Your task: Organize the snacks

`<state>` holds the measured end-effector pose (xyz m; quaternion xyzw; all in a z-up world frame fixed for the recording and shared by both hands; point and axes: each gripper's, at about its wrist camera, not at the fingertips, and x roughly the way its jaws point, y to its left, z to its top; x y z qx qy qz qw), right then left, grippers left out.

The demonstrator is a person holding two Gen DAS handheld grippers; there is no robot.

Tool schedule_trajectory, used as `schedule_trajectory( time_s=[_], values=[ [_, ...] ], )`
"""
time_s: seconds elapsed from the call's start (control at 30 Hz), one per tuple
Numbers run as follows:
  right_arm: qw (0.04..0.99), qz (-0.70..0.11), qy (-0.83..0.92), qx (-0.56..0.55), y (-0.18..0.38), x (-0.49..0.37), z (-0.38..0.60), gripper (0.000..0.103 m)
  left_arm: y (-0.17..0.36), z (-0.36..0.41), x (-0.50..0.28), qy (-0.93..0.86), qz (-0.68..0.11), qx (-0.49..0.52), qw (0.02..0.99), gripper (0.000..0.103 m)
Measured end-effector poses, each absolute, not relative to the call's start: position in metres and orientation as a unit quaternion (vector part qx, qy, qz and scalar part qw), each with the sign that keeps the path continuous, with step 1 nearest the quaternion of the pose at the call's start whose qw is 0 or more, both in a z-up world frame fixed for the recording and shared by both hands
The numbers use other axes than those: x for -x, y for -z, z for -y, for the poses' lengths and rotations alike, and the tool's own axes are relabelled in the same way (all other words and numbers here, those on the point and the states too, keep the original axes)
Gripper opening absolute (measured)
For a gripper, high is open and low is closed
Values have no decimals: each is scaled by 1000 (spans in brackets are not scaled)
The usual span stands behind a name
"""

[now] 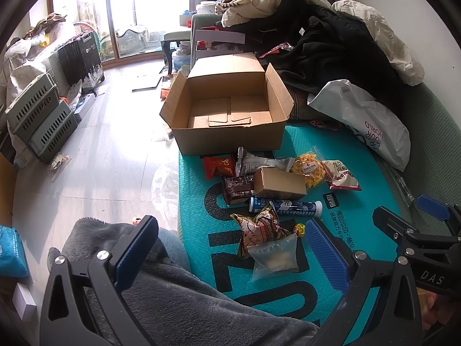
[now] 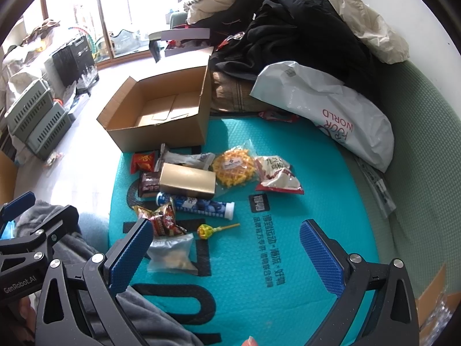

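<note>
Several snacks lie on a teal mat (image 1: 345, 178) (image 2: 302, 230): a small brown box (image 1: 279, 183) (image 2: 187, 180), a blue tube (image 1: 285, 206) (image 2: 201, 204), a yellow waffle bag (image 1: 308, 168) (image 2: 234, 167), a clear packet (image 1: 273, 255) (image 2: 171, 253), a lollipop (image 2: 204, 230). An open, empty cardboard box (image 1: 227, 106) (image 2: 161, 106) stands behind them. My left gripper (image 1: 230, 253) is open and empty above the clear packet. My right gripper (image 2: 227, 253) is open and empty near the lollipop. The right gripper also shows in the left wrist view (image 1: 409, 222).
Piled clothes (image 1: 331, 43) (image 2: 302, 28) and a white plastic bag (image 1: 371, 121) (image 2: 331, 109) lie right of the cardboard box. Grey crates (image 1: 40, 115) (image 2: 34, 118) stand on the floor at left. A grey blanket (image 1: 173, 302) covers my lap.
</note>
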<state>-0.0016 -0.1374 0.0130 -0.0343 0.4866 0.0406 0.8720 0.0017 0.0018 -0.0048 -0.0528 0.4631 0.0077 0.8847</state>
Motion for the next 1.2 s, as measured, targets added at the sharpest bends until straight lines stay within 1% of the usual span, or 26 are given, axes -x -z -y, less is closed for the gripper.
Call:
schedule_trajectory(
  time_s=[0.57,1.1,1.17,1.2],
  values=[
    [871,-488,-44,34,-14,0,135,103,8,-6,-2,-10,-468,61,881,103],
    [862,-504,-55,21,9,3,135,103,20,-14,7,-24,-484,60,873,103],
    [859,-509,-56,17,15,1,136,102,24,-14,8,-23,-489,63,870,103],
    [857,-511,-56,15,17,1,137,99,27,-15,8,-22,-492,65,868,103]
  ],
)
